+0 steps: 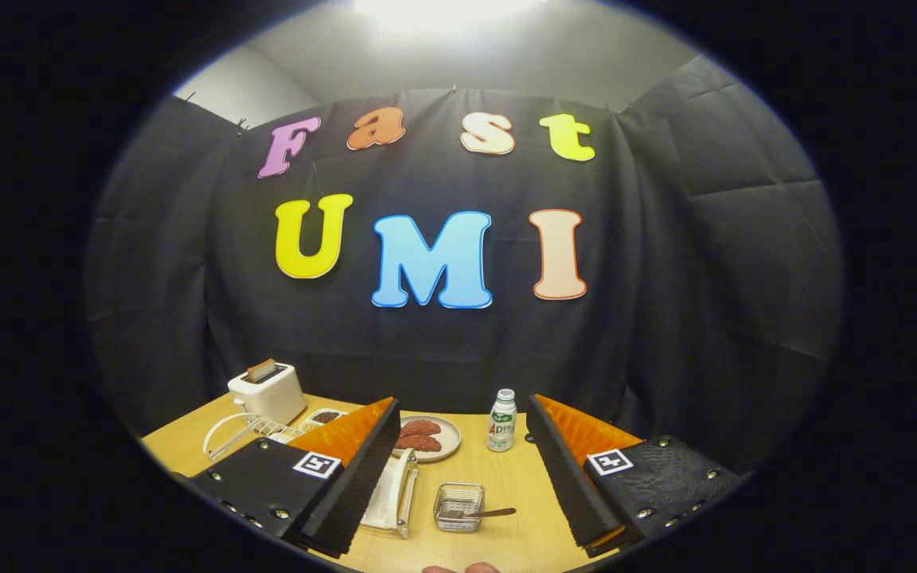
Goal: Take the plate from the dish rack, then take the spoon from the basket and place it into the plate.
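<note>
My gripper (462, 404) is open and held above the wooden table (514, 485), with nothing between its fingers. Below the gap stands a small wire basket (458, 504), and the spoon (489, 513) lies in it with its handle sticking out to the right. A white dish rack (396, 495) stands just left of the basket, partly hidden behind the left finger. It seems to hold a white plate on edge, though I cannot make this out clearly.
A plate of reddish food (427, 436) and a small white bottle (501, 420) stand further back, between the fingers. A white toaster (267, 392), a white wire rack (242, 434) and a small dish (323, 415) are at the back left.
</note>
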`<action>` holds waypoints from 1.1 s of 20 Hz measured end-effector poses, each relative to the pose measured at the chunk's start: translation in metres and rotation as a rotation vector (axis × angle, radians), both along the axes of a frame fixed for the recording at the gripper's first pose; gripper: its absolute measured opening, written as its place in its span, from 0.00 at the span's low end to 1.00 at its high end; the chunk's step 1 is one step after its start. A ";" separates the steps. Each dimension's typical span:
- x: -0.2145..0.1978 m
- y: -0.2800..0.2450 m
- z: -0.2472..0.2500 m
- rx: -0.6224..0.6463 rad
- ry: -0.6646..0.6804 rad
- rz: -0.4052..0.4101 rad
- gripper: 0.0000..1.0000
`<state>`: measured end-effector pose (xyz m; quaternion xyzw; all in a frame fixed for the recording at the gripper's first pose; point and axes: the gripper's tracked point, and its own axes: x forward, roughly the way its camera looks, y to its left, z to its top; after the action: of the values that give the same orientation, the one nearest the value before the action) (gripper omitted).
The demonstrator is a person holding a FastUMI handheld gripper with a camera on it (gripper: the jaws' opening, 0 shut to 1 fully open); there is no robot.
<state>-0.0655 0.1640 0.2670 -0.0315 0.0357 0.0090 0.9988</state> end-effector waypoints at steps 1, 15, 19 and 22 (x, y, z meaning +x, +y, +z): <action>0.002 0.008 -0.005 0.004 0.030 0.008 0.97; 0.057 0.100 -0.089 0.034 0.682 0.081 0.97; 0.077 0.109 -0.107 -0.008 0.839 0.038 0.97; 0.096 0.115 -0.113 -0.056 0.909 0.014 0.97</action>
<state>0.0306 0.2791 0.1540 -0.0514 0.4704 0.0276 0.8805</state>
